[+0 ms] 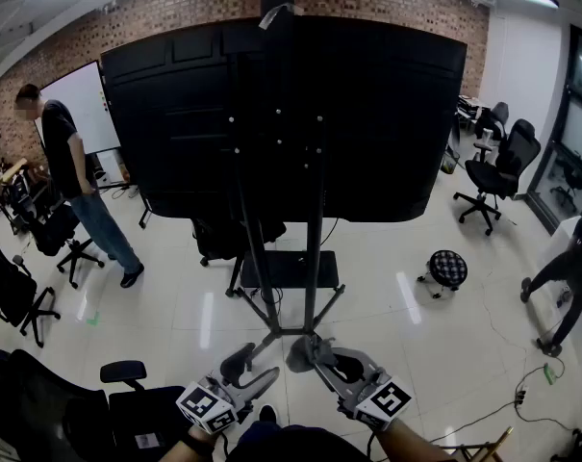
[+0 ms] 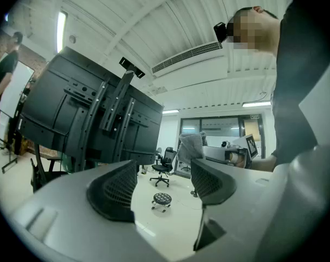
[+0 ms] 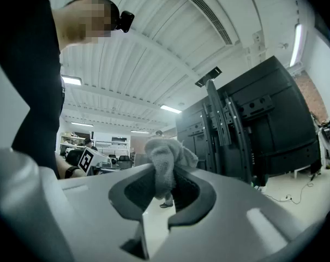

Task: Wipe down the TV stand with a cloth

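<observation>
The TV stand point(image 1: 313, 258) is a black frame with two uprights and a low shelf. It carries a large black screen point(image 1: 367, 114), seen from behind, straight ahead in the head view. My right gripper point(image 1: 310, 351) is shut on a grey cloth point(image 1: 298, 353), held low and just short of the stand's foot. In the right gripper view the cloth point(image 3: 163, 165) bunches up out of the jaws of the right gripper point(image 3: 166, 189), with the stand point(image 3: 230, 135) to the right. My left gripper point(image 1: 255, 366) is open and holds nothing. Its fingers point(image 2: 114, 192) frame bare floor, with the stand point(image 2: 99, 124) to the left.
A person point(image 1: 74, 176) stands at the left near a whiteboard point(image 1: 79, 104). Another person point(image 1: 569, 277) crouches at the right. Office chairs point(image 1: 497, 166) stand around, one chair point(image 1: 40, 402) close at my left. A round stool point(image 1: 448, 268) and floor cables point(image 1: 521, 397) lie to the right.
</observation>
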The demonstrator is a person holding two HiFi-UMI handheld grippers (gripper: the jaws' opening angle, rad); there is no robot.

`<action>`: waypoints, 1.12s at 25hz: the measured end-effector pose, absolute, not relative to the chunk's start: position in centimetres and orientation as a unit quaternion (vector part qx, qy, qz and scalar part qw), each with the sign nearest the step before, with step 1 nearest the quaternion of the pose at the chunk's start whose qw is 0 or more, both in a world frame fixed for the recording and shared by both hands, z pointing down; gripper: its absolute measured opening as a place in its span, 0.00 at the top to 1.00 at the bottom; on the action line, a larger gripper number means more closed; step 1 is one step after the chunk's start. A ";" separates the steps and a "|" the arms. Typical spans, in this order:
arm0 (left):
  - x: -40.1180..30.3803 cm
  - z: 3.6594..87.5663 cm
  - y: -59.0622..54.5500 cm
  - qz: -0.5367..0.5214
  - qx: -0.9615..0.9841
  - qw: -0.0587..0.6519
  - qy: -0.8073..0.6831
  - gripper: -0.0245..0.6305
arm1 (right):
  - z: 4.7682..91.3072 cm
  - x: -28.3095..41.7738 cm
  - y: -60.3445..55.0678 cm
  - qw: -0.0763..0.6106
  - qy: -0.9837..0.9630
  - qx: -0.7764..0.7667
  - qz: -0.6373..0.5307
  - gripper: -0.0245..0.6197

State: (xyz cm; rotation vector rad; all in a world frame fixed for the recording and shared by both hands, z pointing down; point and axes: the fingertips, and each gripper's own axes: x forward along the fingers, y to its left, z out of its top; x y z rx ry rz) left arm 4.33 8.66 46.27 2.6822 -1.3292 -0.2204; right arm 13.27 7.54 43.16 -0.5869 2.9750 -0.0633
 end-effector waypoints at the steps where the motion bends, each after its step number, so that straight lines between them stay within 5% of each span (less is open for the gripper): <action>1: 4.3 46.2 8.4 -0.073 0.892 0.071 -0.441 0.45 | 43.3 13.3 7.3 0.051 0.980 -0.193 -0.022 0.88; 28: -7.7 40.4 -10.0 -0.093 0.920 0.014 -0.382 0.45 | 37.9 0.8 -10.1 0.056 0.970 -0.236 0.035 0.88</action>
